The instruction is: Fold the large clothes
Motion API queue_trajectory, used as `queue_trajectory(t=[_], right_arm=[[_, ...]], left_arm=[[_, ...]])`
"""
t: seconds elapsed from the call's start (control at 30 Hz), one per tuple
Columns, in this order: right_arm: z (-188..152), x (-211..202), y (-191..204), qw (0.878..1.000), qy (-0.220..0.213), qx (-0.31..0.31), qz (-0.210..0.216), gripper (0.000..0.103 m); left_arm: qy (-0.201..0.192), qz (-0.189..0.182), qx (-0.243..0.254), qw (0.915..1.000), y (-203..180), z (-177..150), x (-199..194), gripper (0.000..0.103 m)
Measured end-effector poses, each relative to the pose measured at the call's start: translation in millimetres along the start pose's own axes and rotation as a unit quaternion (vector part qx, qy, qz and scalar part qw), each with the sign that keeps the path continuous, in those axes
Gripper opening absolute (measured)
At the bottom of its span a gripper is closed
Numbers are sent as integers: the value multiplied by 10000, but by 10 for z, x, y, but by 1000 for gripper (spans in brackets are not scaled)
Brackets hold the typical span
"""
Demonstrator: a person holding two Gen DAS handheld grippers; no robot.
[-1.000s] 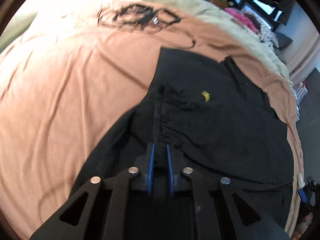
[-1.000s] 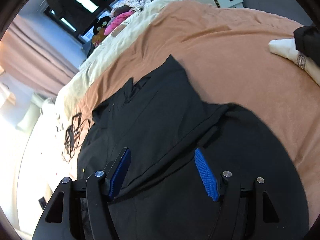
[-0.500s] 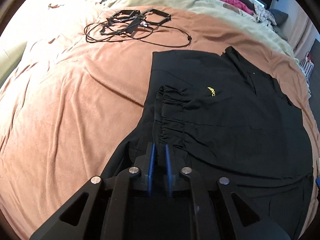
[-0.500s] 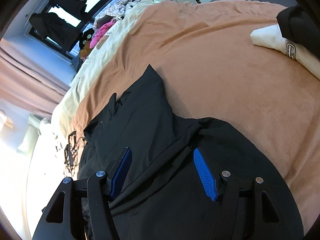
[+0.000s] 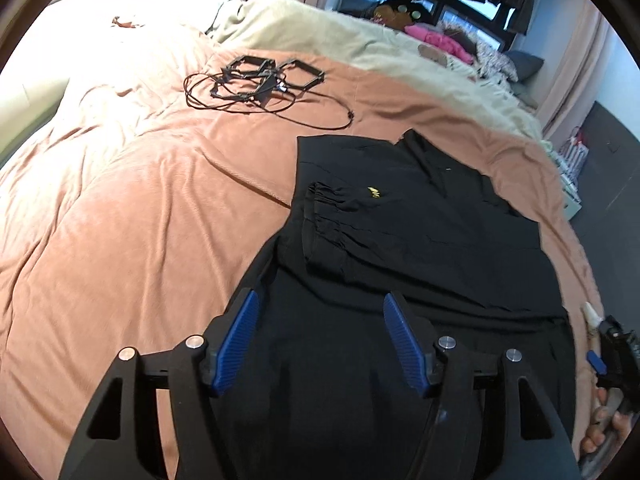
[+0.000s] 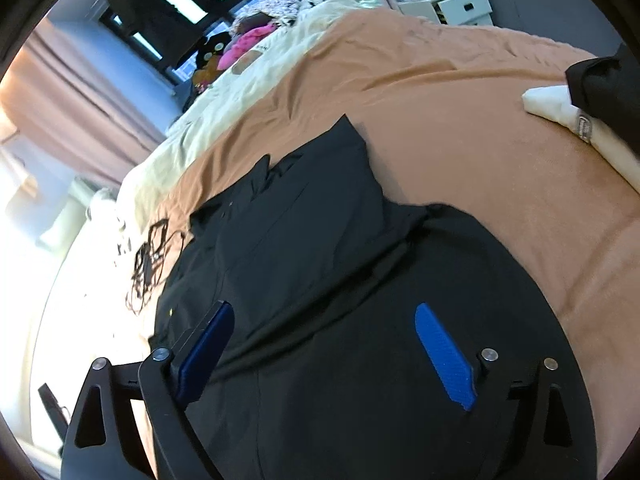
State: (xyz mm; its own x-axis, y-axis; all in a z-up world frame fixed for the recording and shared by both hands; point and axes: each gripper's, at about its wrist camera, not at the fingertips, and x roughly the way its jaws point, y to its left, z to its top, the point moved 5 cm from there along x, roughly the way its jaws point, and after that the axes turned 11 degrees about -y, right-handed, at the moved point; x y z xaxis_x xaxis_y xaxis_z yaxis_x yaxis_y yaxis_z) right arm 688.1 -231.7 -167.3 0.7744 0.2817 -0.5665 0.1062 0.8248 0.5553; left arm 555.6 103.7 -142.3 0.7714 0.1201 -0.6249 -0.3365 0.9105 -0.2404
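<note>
A large black garment [image 5: 420, 248] lies spread on a tan bed cover [image 5: 132, 216]. One sleeve with a gathered cuff [image 5: 324, 208] is folded inward across it, beside a small yellow logo [image 5: 374, 192]. My left gripper [image 5: 320, 332] is open and empty above the garment's near left edge. My right gripper [image 6: 320, 344] is open and empty above the garment [image 6: 320, 240] at its near part. The right gripper also shows at the lower right edge of the left wrist view [image 5: 612, 360], held in a hand.
A tangle of black cables and frames [image 5: 260, 80] lies on the cover beyond the garment. A cream blanket [image 5: 360, 40] runs along the far side. Folded cream and black clothes [image 6: 580, 120] sit at the right. A white drawer unit [image 6: 452, 8] stands past the bed.
My left gripper has opened and let go of the black sleeve, which now lies folded across the garment. The gripper has pulled back. The right gripper stays open and has shifted slightly.
</note>
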Motion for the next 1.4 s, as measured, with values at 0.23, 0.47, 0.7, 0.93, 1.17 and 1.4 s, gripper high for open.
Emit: queue_trajectory(t=[0.23, 0.47, 0.7, 0.93, 1.17, 1.4], right_arm=[[-316, -418, -133, 10000, 6, -51, 37, 93], [-482, -900, -119, 9994, -180, -272, 82, 93], [-574, -1435, -149, 9982, -371, -449, 159, 93], [-531, -2177, -246, 9956, -635, -616, 299, 93], [-556, -2727, -524, 9935, -874, -725, 74, 103], [-673, -2993, -907, 9944, -798, -685, -39, 103]], left_arm=[[-815, 83, 72, 9966, 70, -99, -752, 66], [-897, 11, 106, 9959, 193, -300, -1321, 66], [-976, 307, 211, 9945, 351, -465, -1786, 66], [-1152, 238, 141, 9930, 506, -652, -2176, 74], [-1367, 190, 322, 9899, 582, -919, -2552, 99], [-1246, 241, 241, 9916, 811, -1200, -2690, 99]])
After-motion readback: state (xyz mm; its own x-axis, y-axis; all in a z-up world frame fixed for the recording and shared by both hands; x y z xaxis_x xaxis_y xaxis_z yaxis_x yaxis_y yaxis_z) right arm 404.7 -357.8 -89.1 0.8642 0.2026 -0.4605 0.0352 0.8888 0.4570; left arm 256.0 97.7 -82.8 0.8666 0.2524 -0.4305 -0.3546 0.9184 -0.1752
